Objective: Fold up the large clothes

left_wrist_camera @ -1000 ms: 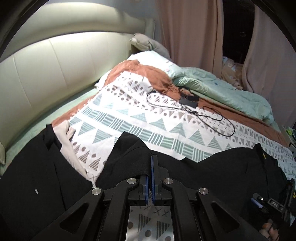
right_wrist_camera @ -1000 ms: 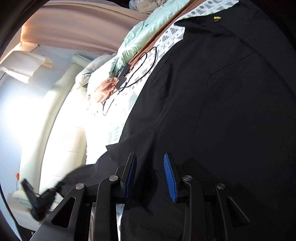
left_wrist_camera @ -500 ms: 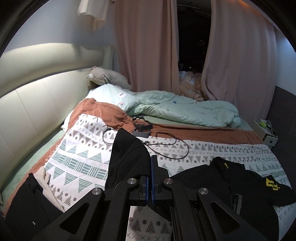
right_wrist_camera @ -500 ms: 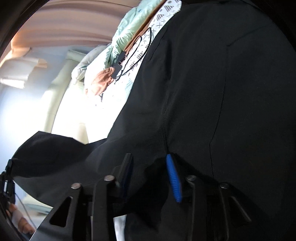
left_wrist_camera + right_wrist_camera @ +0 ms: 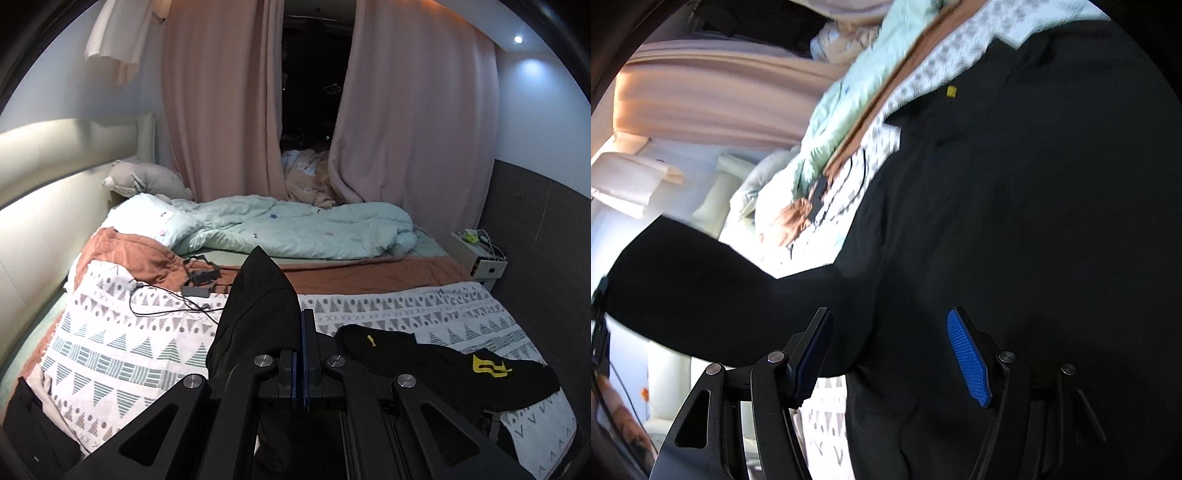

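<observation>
A large black garment (image 5: 1015, 221) with a small yellow mark lies spread over the patterned blanket (image 5: 122, 343). My left gripper (image 5: 303, 317) is shut on a fold of this black garment (image 5: 258, 306) and holds it lifted above the bed, the cloth peaking over the fingers. Its part with the yellow logo (image 5: 487, 365) rests on the bed to the right. My right gripper (image 5: 890, 332) hovers over the black cloth with its jaws opening. The blue pads (image 5: 969, 362) stand apart and press on nothing. The lifted sleeve (image 5: 701, 280) stretches off to the left.
A charger with its black cable (image 5: 195, 284) lies on the blanket. Behind it are a mint duvet (image 5: 295, 229), a plush toy (image 5: 147, 181), pink curtains (image 5: 406, 122) and a white nightstand (image 5: 476, 254). Another dark garment (image 5: 33, 424) lies at the near left edge.
My left gripper has risen and swung right with the black fold, pulling a sleeve up off the bed. My right gripper's jaws have spread wider and let the cloth go.
</observation>
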`<state>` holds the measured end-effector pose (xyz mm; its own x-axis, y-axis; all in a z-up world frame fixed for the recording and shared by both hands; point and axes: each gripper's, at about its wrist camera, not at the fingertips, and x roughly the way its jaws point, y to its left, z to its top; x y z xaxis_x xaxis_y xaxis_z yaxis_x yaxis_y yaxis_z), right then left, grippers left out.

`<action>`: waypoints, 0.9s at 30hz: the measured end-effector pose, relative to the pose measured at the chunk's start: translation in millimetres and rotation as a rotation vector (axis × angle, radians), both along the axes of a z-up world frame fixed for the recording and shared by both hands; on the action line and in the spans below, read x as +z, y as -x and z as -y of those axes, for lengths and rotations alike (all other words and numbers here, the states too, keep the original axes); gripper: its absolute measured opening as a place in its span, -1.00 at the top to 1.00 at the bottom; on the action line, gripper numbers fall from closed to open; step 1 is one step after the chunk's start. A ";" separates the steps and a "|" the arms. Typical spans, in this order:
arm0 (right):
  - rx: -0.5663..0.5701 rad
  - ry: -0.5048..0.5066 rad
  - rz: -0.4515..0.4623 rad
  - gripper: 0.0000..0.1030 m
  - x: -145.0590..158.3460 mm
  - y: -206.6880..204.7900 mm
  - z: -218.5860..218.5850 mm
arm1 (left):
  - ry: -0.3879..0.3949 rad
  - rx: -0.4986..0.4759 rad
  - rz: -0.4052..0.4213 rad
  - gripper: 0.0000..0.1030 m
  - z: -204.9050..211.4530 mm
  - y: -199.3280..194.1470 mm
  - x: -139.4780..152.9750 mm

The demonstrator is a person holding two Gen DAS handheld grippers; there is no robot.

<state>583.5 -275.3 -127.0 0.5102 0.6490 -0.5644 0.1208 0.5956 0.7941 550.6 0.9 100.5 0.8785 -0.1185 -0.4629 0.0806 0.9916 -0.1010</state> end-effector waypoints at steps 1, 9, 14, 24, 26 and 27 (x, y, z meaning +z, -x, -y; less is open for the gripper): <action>-0.019 0.001 0.019 -0.25 6.7 7.7 9.7 | 0.002 -0.013 -0.003 0.98 10.4 -2.2 -0.1; -0.156 0.005 0.030 -0.27 5.2 83.5 100.4 | 0.043 -0.128 -0.045 0.98 77.8 -20.4 -10.0; -0.240 0.053 -0.024 -0.27 -7.8 79.7 132.9 | 0.061 -0.182 -0.117 0.98 118.9 -43.0 -42.8; -0.365 0.053 -0.086 -0.27 -14.1 80.4 181.3 | 0.088 -0.238 -0.349 0.95 196.1 -84.2 -150.3; -0.401 0.039 -0.091 -0.27 -16.3 88.5 198.0 | 0.145 -0.275 -0.445 0.94 202.7 -89.5 -182.1; -0.422 0.036 -0.093 -0.27 -16.1 90.5 203.5 | 0.175 -0.288 -0.493 0.93 205.2 -90.1 -198.5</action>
<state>493.0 -478.8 -143.2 0.6727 0.3739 -0.6385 0.4291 0.5059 0.7483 640.7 -204.3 -97.9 0.4857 -0.4313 -0.7603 0.2461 0.9021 -0.3545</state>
